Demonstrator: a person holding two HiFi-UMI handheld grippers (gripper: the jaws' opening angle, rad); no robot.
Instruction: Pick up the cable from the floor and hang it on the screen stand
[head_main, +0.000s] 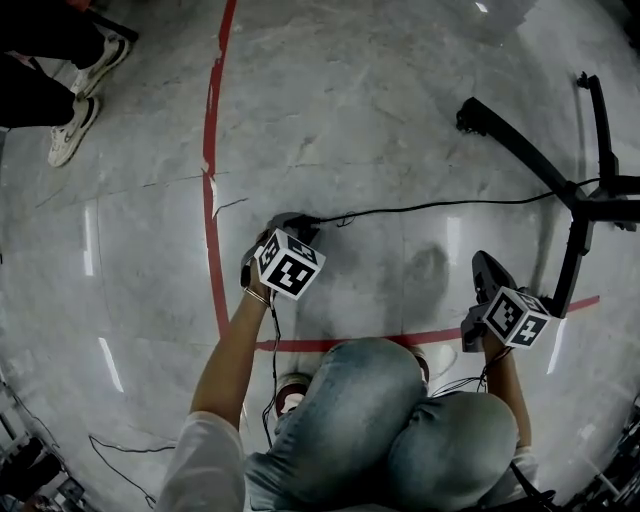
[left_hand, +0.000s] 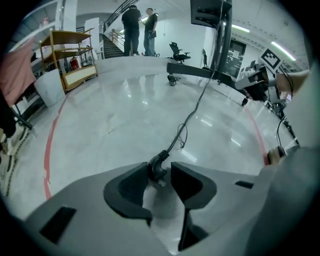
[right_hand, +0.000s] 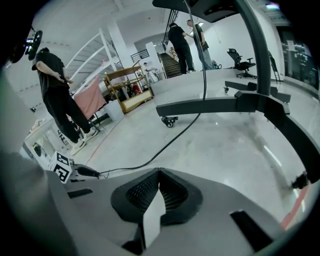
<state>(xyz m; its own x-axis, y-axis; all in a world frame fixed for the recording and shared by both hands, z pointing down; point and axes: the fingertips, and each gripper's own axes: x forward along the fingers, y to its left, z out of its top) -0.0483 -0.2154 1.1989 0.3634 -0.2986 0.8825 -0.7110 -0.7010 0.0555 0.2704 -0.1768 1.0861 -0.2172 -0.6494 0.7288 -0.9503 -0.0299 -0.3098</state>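
A black cable lies across the grey floor, running from the screen stand at the right to its plug end. My left gripper is low over the floor and open. The plug sits between its jaws, with a gap still showing on the right side. My right gripper hangs beside the stand's base leg, shut and empty. The cable climbs up the stand's post. The screen itself is mostly out of frame.
Red tape lines cross the floor. A person's shoes stand at the far left. A wooden cart, an office chair and two people are far off. Thin wires lie by my feet.
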